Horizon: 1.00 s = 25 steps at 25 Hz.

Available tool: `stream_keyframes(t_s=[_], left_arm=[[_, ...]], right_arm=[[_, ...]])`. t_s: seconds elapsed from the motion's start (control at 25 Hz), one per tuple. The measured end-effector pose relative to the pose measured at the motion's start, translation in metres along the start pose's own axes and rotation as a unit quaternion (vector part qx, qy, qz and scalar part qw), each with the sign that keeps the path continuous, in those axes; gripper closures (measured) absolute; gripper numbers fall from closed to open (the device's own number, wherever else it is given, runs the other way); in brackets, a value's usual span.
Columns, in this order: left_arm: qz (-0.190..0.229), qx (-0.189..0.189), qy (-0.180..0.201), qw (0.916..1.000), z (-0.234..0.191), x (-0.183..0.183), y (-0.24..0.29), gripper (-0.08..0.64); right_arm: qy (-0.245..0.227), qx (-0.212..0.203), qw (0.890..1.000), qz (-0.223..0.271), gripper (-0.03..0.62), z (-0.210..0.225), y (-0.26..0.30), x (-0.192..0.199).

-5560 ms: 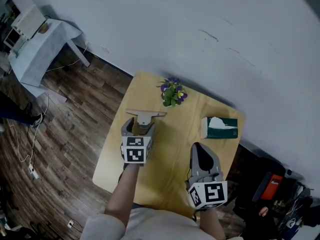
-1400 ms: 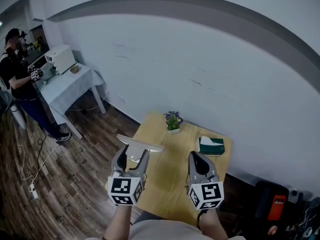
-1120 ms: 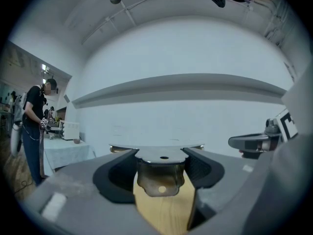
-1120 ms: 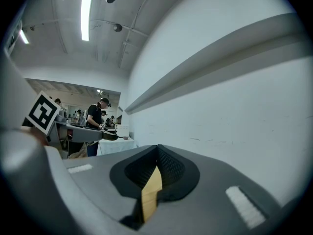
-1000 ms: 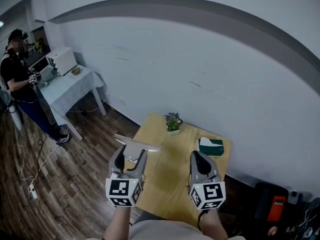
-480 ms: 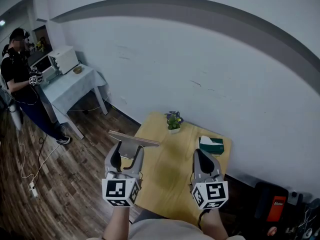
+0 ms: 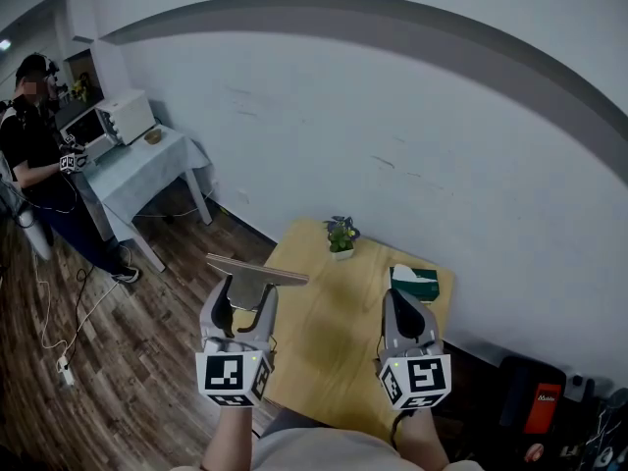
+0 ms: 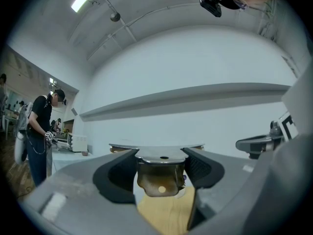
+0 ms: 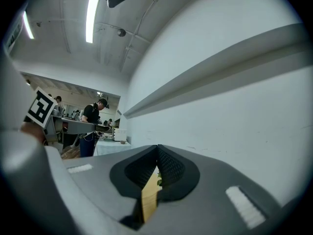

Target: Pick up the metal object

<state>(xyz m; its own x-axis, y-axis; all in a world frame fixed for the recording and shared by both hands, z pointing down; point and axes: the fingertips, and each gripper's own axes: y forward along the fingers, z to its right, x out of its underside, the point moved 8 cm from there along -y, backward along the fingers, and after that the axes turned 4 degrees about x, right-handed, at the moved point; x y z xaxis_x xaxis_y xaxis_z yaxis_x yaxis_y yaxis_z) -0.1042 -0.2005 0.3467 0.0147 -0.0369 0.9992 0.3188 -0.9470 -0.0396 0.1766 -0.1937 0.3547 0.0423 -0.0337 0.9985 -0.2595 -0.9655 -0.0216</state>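
The metal object is a T-shaped steel bracket with a flat top bar and a stem with a hole. My left gripper is shut on its stem and holds it in the air above the left edge of the wooden table. In the left gripper view the bracket sits clamped between both pads, its top bar level. My right gripper hangs over the table's right side with its jaws together and nothing in them; the right gripper view shows the pads touching at the tip.
A small potted plant stands at the table's far edge and a green tissue box at its far right. A white wall rises behind. At the far left a person stands by a covered table with a microwave.
The left gripper has lifted the bracket off the table and drawn it up and to the left. The head view has tilted up to take in the wall and room.
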Motion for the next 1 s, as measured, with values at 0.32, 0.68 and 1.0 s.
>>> stream_keyframes(t_s=[0.32, 0.68, 1.0], left_arm=[[0.004, -0.004, 0.001, 1.0, -0.001, -0.002, -0.009, 0.255], [0.008, -0.003, -0.003, 1.0, -0.001, -0.002, -0.014, 0.255], [0.01, -0.004, -0.006, 0.9999, -0.001, -0.004, -0.02, 0.255]], right_arm=[[-0.009, 0.002, 1.0, 0.005, 0.591, -0.002, -0.007, -0.006], [-0.017, 0.005, 1.0, 0.011, 0.591, -0.004, -0.014, -0.01], [-0.02, 0.003, 1.0, 0.013, 0.591, -0.007, -0.019, -0.014]])
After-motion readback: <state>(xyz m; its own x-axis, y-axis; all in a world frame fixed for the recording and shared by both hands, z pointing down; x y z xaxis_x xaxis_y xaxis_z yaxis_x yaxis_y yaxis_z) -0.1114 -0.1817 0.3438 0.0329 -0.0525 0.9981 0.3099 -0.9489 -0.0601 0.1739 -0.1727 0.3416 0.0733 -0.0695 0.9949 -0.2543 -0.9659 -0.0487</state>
